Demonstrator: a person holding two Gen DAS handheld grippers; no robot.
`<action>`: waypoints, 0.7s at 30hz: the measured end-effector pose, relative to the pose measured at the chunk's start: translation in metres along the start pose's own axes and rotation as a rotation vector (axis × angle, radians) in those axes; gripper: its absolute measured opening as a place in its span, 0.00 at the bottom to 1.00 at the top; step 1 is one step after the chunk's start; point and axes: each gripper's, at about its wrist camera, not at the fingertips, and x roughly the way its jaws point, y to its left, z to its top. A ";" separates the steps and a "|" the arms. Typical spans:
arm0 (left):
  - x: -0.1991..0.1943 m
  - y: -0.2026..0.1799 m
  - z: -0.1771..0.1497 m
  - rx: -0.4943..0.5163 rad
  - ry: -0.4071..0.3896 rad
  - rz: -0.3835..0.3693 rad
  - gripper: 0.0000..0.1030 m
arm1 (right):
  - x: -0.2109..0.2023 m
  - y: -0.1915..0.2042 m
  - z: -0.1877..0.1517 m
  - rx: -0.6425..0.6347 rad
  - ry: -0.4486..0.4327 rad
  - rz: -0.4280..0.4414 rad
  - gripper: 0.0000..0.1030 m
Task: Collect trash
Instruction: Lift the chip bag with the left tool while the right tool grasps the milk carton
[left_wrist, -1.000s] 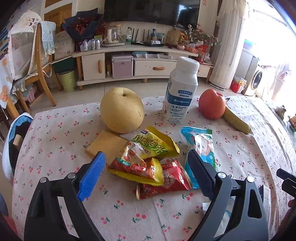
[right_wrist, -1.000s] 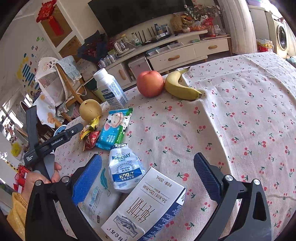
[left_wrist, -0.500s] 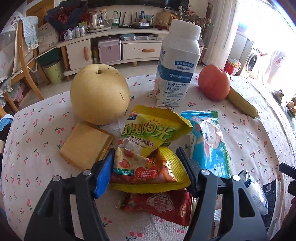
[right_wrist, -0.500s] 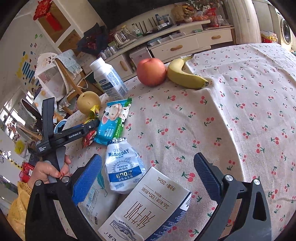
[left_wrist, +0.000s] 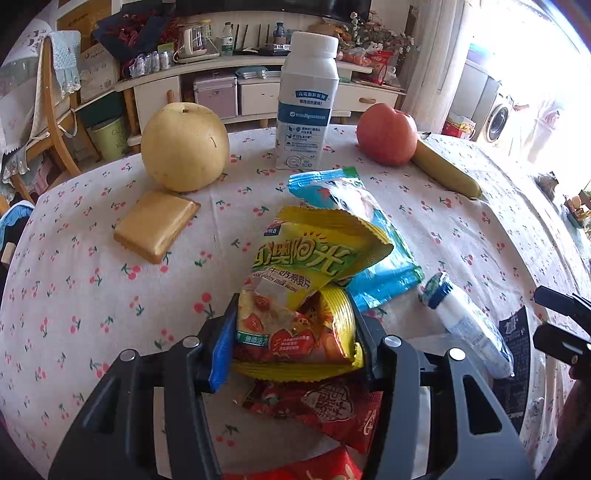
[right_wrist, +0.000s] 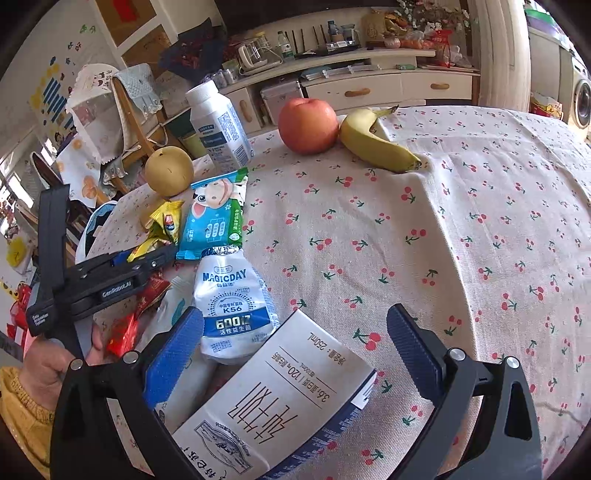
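Two views, left wrist first: our left gripper closing, jaws pinching yellow snack wrapper near table centre, above red wrapper. Risk: crinkly foil slips, or red wrapper drags along. Right wrist: our right gripper spread wide over milk carton, empty. Count: four wrappers, one pouch, one carton.
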 end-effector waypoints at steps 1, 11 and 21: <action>-0.003 -0.001 -0.003 -0.001 -0.003 -0.002 0.52 | -0.002 -0.003 0.000 0.008 -0.002 -0.005 0.95; -0.036 -0.020 -0.046 -0.049 -0.014 -0.041 0.52 | -0.013 -0.023 -0.007 0.048 -0.004 -0.043 0.95; -0.075 -0.025 -0.072 -0.139 -0.098 -0.055 0.51 | -0.017 -0.001 -0.017 -0.024 0.002 -0.069 0.95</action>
